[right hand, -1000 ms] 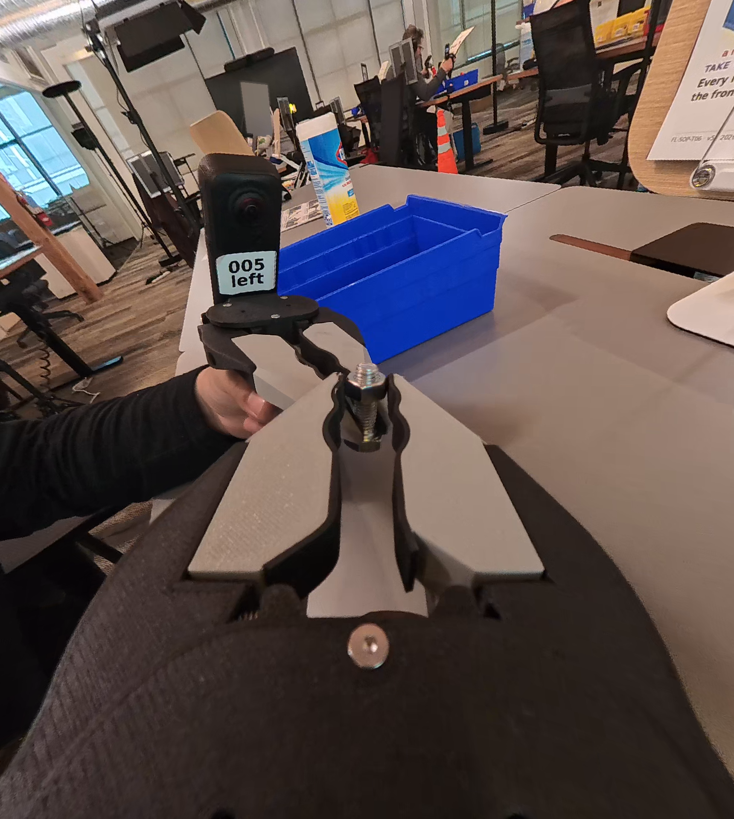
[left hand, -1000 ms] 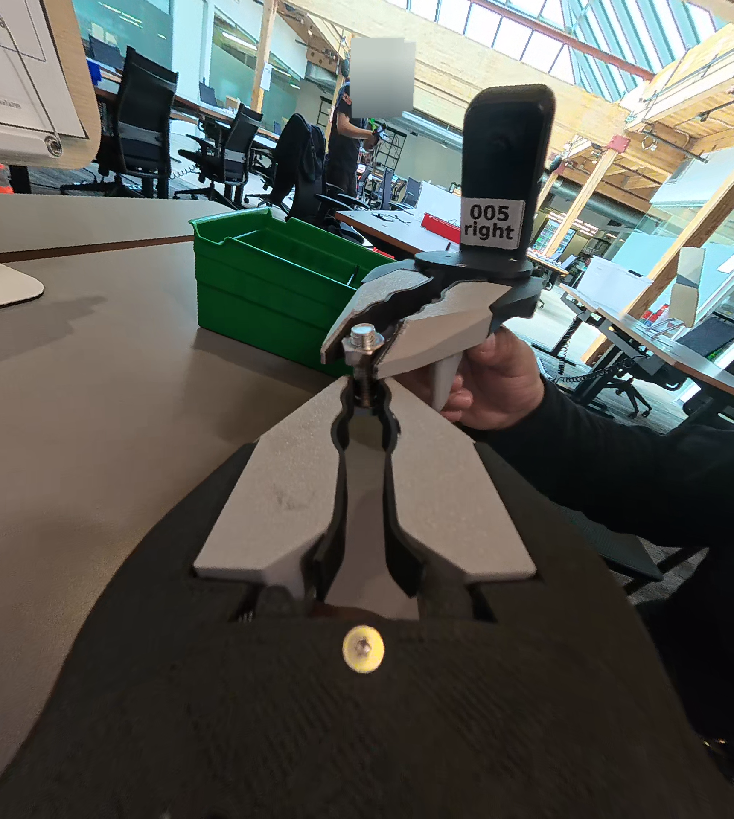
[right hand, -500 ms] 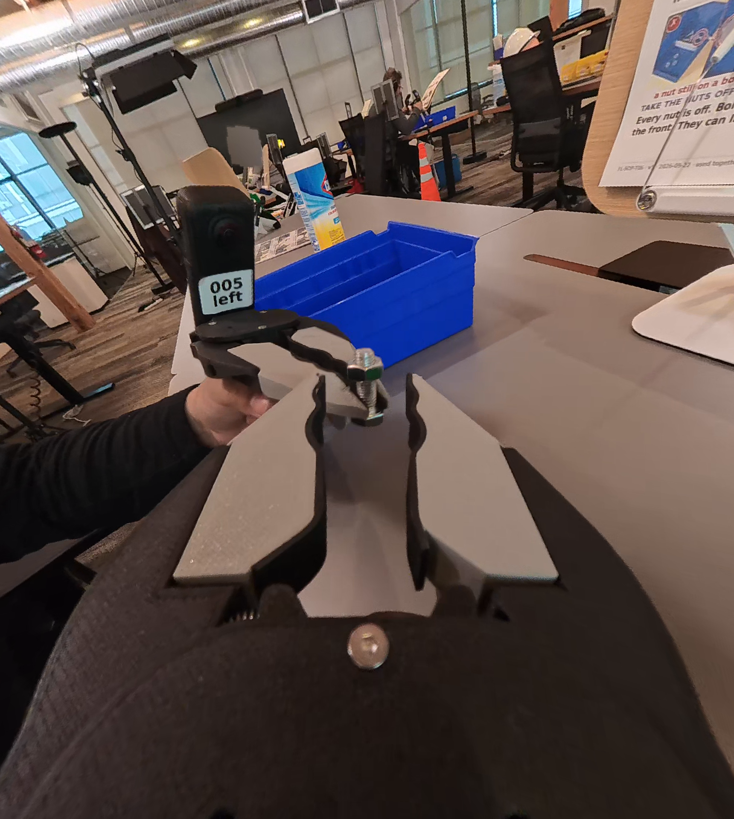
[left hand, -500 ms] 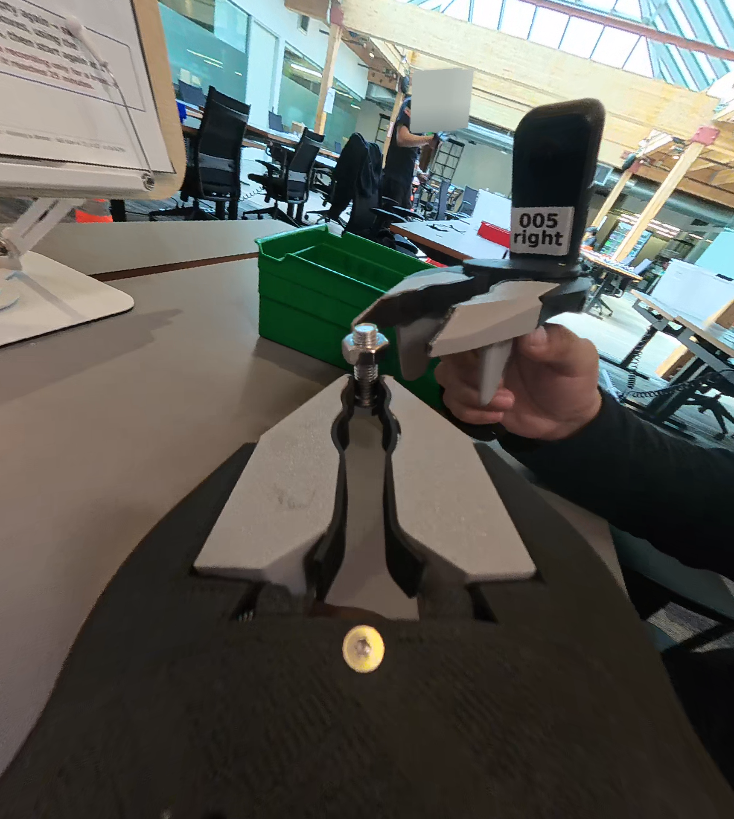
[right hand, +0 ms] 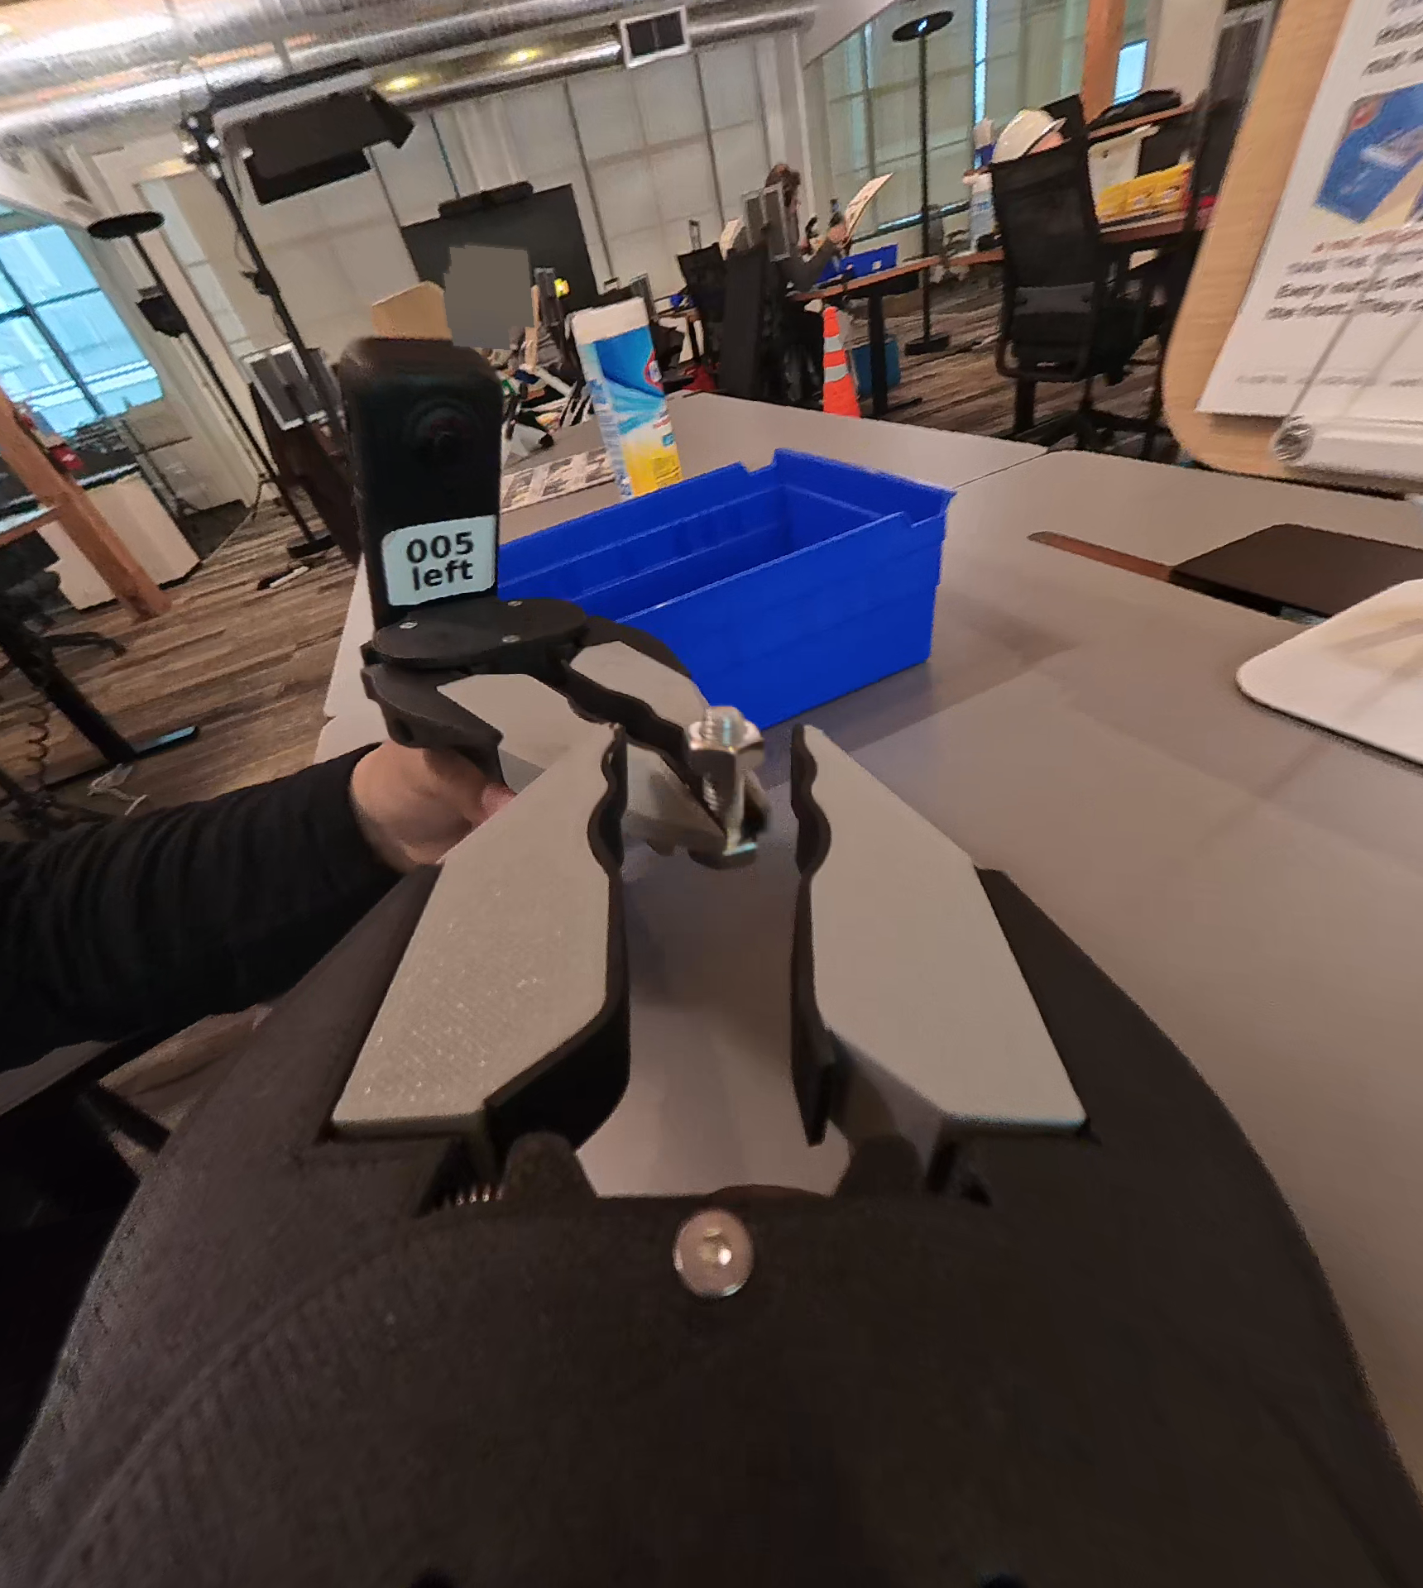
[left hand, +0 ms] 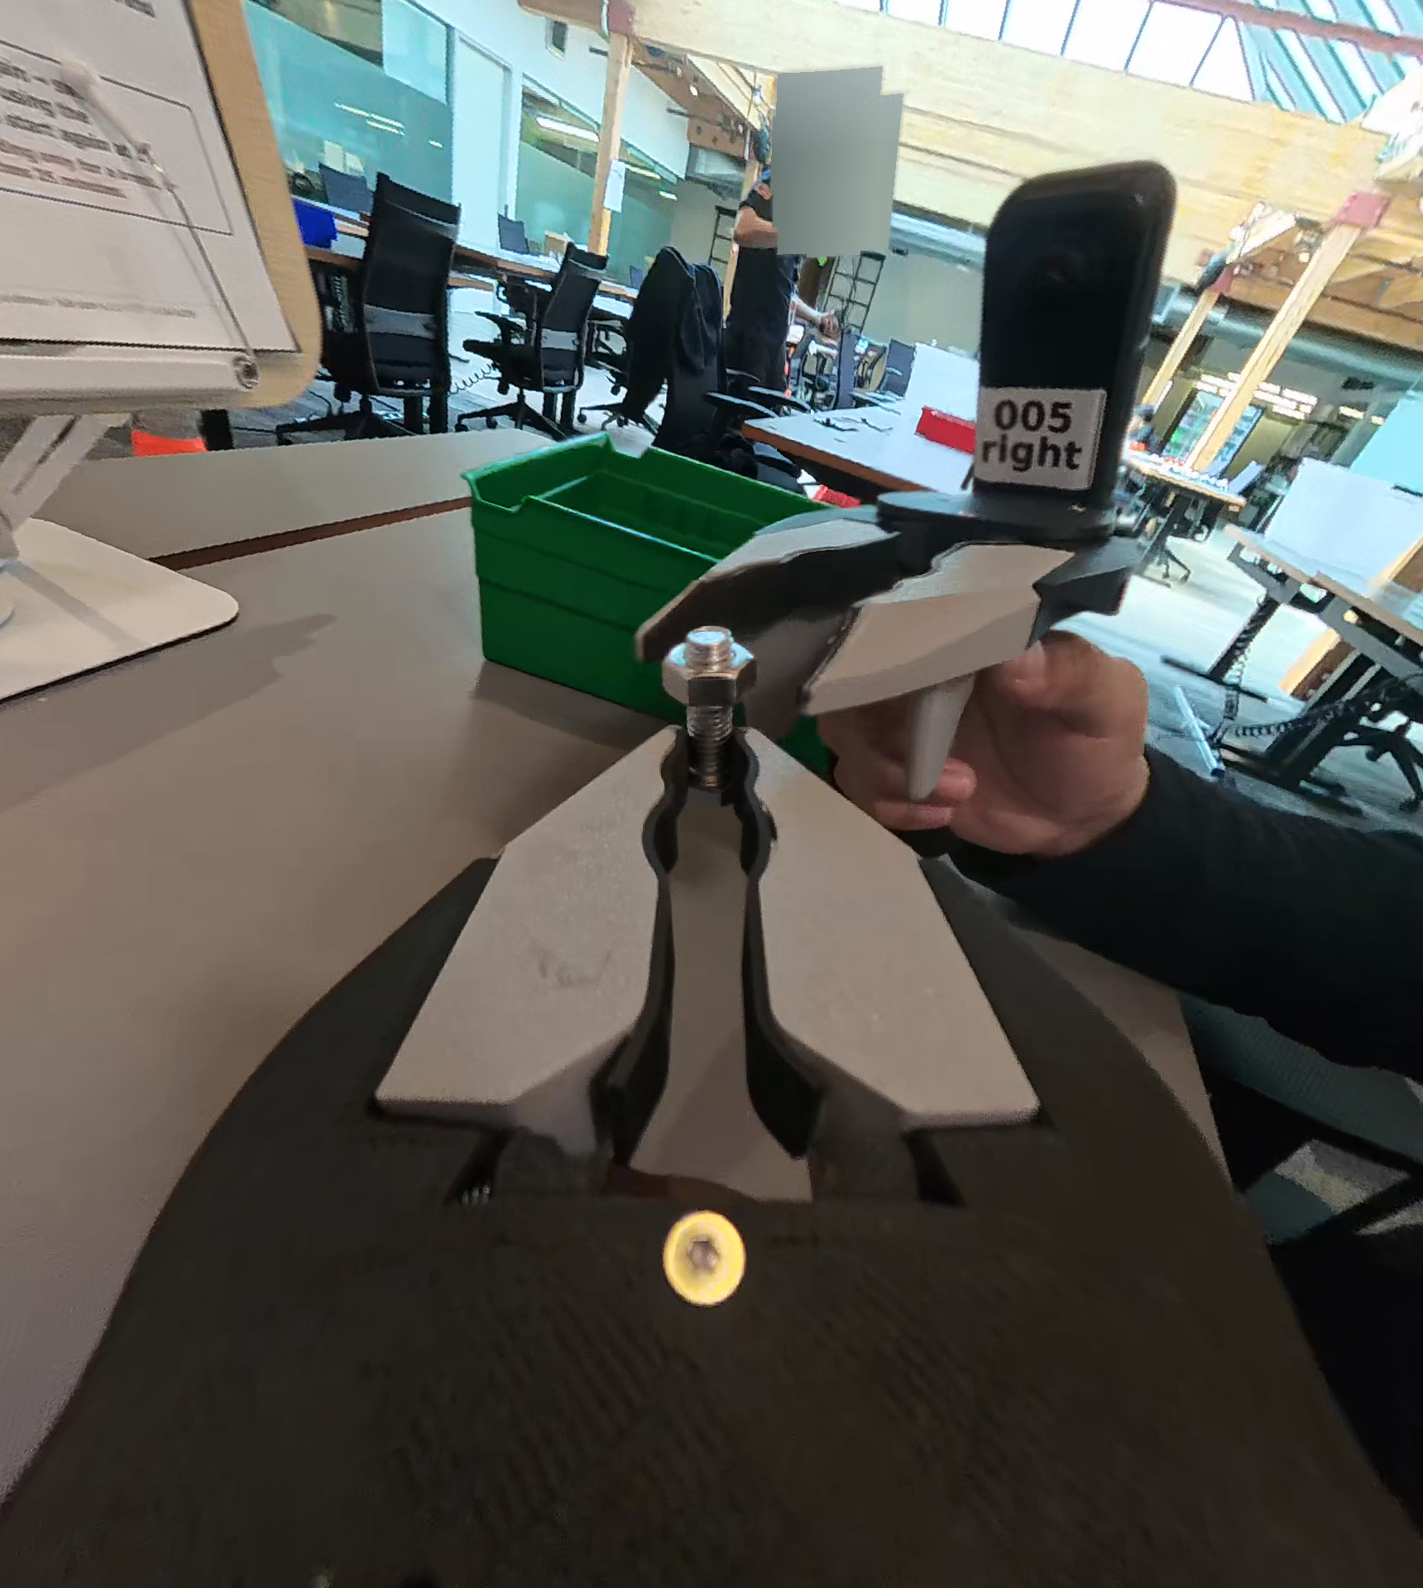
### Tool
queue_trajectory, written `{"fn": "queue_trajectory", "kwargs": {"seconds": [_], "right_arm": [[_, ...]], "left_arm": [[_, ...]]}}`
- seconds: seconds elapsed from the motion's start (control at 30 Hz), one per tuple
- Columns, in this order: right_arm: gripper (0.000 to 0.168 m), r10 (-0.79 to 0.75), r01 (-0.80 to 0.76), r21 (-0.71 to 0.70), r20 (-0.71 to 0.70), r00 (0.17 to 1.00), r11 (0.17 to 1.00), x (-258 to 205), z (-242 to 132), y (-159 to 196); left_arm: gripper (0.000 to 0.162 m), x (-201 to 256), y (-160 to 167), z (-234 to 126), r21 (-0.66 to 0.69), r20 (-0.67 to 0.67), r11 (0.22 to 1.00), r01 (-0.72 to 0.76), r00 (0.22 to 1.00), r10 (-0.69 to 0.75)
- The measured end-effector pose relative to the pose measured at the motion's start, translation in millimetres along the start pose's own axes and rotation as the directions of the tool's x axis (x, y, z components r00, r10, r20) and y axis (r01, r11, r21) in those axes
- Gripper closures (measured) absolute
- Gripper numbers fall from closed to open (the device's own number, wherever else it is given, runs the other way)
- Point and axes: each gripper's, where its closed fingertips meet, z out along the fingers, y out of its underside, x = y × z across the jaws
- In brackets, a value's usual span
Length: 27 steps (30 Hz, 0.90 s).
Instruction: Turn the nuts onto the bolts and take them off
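Bolt (left hand: 705,746) with nut (left hand: 707,673) near its upper end, upright, shank pinched at the fingertips of the left hand-held gripper (left hand: 708,778) above the grey bench (left hand: 175,842). Right hand-held gripper (right hand: 706,778), fingers spread, bolt and nut between its tips without contact. Green bin (left hand: 605,567) and blue bin (right hand: 777,584) behind on the bench.

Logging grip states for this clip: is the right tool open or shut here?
Open. In its own view the right tool has fingers spread wide, clear of the nut and bolt, which the left tool clamps.
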Motion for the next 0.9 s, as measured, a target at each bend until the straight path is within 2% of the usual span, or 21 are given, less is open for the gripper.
{"fn": "queue_trajectory", "kwargs": {"seconds": [0.17, 0.3, 0.4, 0.53, 0.67, 0.8, 0.9], "right_arm": [[0.14, 0.03, -0.03, 0.017, 0.041, 0.999, 0.999, -3, -2, -3], [0.132, -0.001, 0.002, -0.02, 0.072, 0.997, 1.0, -15, 9, 7], [0.131, 0.001, 0.001, -0.031, 0.063, 0.998, 1.0, -14, 9, 7], [0.136, 0.012, -0.014, 0.036, 0.044, 0.999, 0.999, -6, -4, -8], [0.146, 0.012, -0.014, 0.034, 0.058, 0.998, 0.999, -8, -5, -8], [0.133, 0.02, -0.02, 0.003, 0.08, 0.997, 1.0, -14, 5, 1], [0.133, 0.024, -0.022, -0.023, 0.099, 0.995, 0.999, -19, 11, 8]], "left_arm": [[0.156, -3, -3, -4, 0.015, -0.001, 1.0, 0.016, 1.0, -0.016], [0.156, 14, 4, 4, -0.021, -0.051, 0.999, -0.03, 0.998, 0.029], [0.156, 14, 6, 6, -0.031, -0.041, 0.998, -0.049, 0.998, 0.048], [0.156, 2, -2, -1, 0.011, -0.008, 1.0, -0.001, 1.0, 0.001], [0.156, -2, -6, -5, 0.028, -0.003, 1.0, 0.013, 1.0, -0.013], [0.155, 11, 1, 1, 0.0, -0.045, 1.0, -0.012, 0.999, 0.012], [0.156, 20, 6, 8, -0.026, -0.059, 0.999, -0.041, 0.997, 0.039]]}}
